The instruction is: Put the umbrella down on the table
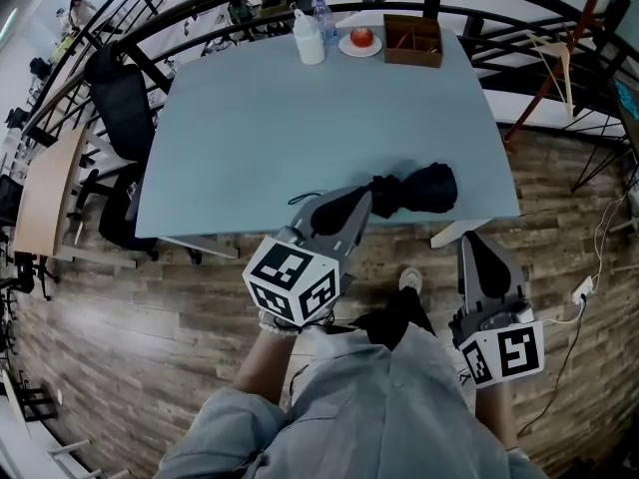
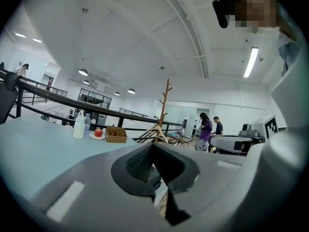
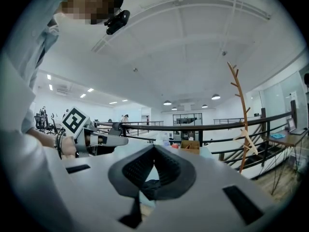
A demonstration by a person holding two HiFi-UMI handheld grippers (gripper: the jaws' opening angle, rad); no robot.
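A folded black umbrella (image 1: 417,189) lies on the light blue table (image 1: 300,138), close to its near edge. My left gripper (image 1: 361,200) reaches over that edge, its tip at the umbrella's left end; whether it touches is unclear. In the left gripper view its jaws (image 2: 153,146) stand shut with nothing seen between them, and a dark bit of umbrella (image 2: 152,174) shows below them. My right gripper (image 1: 477,239) hangs off the table's near right corner, apart from the umbrella, also shut (image 3: 154,147). The umbrella (image 3: 148,185) shows past its jaws.
At the far edge stand a white bottle (image 1: 309,38), a clear bottle (image 1: 322,16), a plate with an apple (image 1: 360,39) and a wooden box (image 1: 412,40). A black chair (image 1: 125,118) is at the left, a dark railing (image 1: 200,8) beyond. People (image 2: 207,129) stand far off.
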